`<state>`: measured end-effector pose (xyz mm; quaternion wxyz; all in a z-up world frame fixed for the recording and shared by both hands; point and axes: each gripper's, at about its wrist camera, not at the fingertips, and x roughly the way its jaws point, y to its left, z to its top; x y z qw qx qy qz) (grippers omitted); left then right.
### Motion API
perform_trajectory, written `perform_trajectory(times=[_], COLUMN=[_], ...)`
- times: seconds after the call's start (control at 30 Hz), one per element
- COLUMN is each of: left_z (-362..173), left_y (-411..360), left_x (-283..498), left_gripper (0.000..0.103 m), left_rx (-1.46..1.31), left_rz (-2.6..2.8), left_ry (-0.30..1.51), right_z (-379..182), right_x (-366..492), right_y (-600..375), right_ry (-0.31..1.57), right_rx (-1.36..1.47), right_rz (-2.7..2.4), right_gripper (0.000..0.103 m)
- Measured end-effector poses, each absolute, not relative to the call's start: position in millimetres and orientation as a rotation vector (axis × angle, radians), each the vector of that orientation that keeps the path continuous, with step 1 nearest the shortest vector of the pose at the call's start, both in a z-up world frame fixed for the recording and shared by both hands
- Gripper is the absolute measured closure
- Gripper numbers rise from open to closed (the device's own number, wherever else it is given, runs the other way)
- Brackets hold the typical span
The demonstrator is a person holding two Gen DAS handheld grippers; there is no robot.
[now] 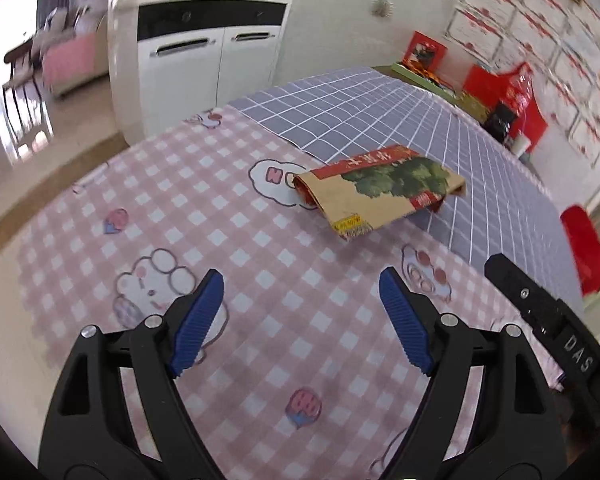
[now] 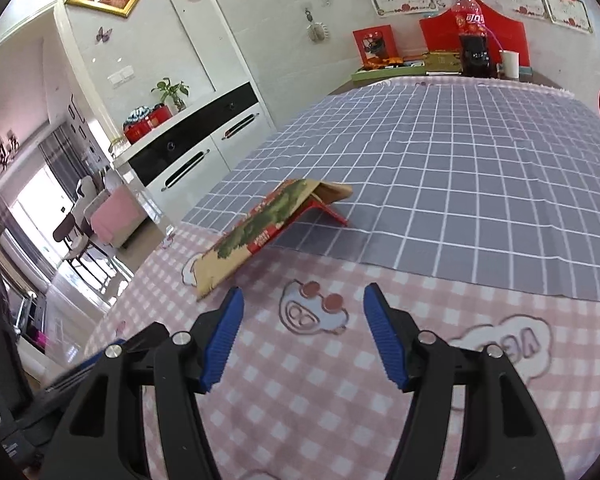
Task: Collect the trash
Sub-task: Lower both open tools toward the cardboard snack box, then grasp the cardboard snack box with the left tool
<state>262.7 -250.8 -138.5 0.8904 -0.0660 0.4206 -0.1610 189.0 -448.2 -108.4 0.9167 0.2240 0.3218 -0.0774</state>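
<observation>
A flattened brown paper package [image 1: 380,190] with a green tree print and red labels lies on the table, across the seam between the pink checked cloth [image 1: 260,280] and the grey grid cloth [image 1: 380,120]. It also shows in the right wrist view [image 2: 272,224], bent up like a tent. My left gripper [image 1: 302,312] is open and empty, over the pink cloth short of the package. My right gripper [image 2: 304,332] is open and empty, just short and right of the package's near end. Part of the right gripper's body [image 1: 540,316] shows at the right of the left wrist view.
A white sideboard [image 1: 204,64] stands past the table's left side. At the table's far end are a cola bottle [image 2: 474,32], a white cup [image 2: 510,63], red boxes [image 2: 374,46] and a green tray [image 2: 388,72]. A red chair [image 1: 584,248] stands at the right.
</observation>
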Motion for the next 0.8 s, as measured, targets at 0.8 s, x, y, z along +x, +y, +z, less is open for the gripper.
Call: perform_trajectory(times=[0.8], left_z=[-150.4], left_y=[-335.7], left_x=[300.2], left_gripper=[0.024], left_rx=[0.305], left_rz=[-0.396], left_ry=[0.732], right_z=[-129.5], right_x=[287.4], right_y=[-459.1], right_ry=[0.771], right_rx=[-0.044], right_rz=[-0.353], right_gripper=[0.035])
